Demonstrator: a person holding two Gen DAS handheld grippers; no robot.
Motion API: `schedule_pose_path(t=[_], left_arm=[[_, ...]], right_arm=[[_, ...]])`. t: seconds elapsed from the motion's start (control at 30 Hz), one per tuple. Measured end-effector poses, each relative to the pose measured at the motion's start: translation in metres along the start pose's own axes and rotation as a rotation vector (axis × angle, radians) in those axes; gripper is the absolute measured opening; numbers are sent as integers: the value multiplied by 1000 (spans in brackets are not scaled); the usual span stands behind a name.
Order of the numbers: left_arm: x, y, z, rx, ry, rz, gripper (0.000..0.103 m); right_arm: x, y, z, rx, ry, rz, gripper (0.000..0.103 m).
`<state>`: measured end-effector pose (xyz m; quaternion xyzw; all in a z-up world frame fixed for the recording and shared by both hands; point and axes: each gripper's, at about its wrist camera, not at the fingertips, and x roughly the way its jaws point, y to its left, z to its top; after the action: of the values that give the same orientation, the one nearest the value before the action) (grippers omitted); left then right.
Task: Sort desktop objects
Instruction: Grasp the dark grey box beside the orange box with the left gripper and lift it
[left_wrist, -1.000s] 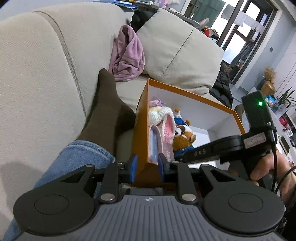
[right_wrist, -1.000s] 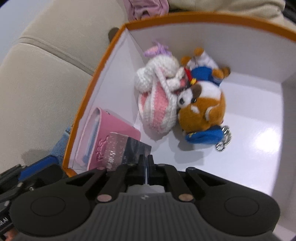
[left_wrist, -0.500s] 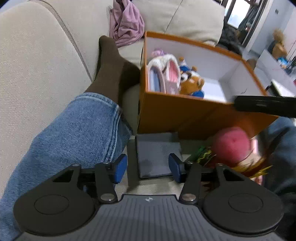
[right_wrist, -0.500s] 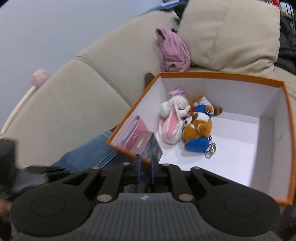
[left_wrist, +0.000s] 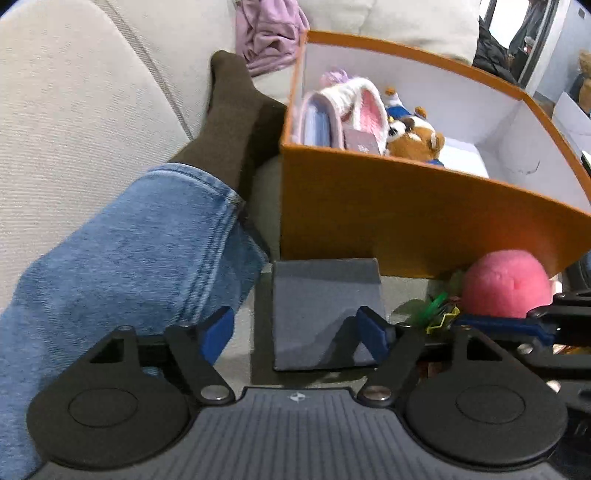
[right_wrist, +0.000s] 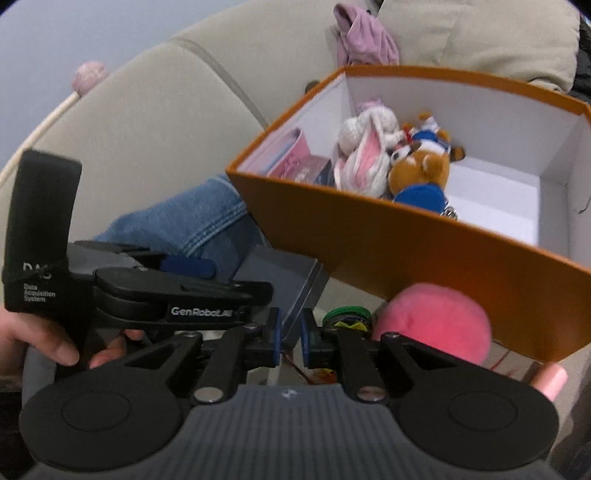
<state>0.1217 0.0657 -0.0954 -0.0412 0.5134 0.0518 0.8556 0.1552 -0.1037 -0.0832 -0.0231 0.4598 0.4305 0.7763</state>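
left tongs (left_wrist: 297, 334) opening over flat grey pad (left_wrist: 325, 299).

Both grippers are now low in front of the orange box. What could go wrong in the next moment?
The left gripper, jaws opening wide, straddles the gray flat case; its left finger is near the jeans leg and may snag it. The right gripper is close beside, so the two could collide. The pink plush ball beside the orange box might get knocked.

Matt cardboard box (left_wrist: 388, 206), seemingly; plush ball (left_wrist: 508, 284).
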Motion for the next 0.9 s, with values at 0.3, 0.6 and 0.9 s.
schedule_pose_path(t=[0.3, 0.6, 0.9], left_arm=[[-7, 1, -2, -69, -23, -39, 87], [-9, -6, -9, -84, -65, -33, 73], [-3, 6, -9, -173, 1, -129, 63]], right_arm=[[0, -6, -4, 19, 17, -5, 13], [-7, -5, -7, 26, 8, -10, 13], [-10, -2, -9, 27, 5, 6, 14]])
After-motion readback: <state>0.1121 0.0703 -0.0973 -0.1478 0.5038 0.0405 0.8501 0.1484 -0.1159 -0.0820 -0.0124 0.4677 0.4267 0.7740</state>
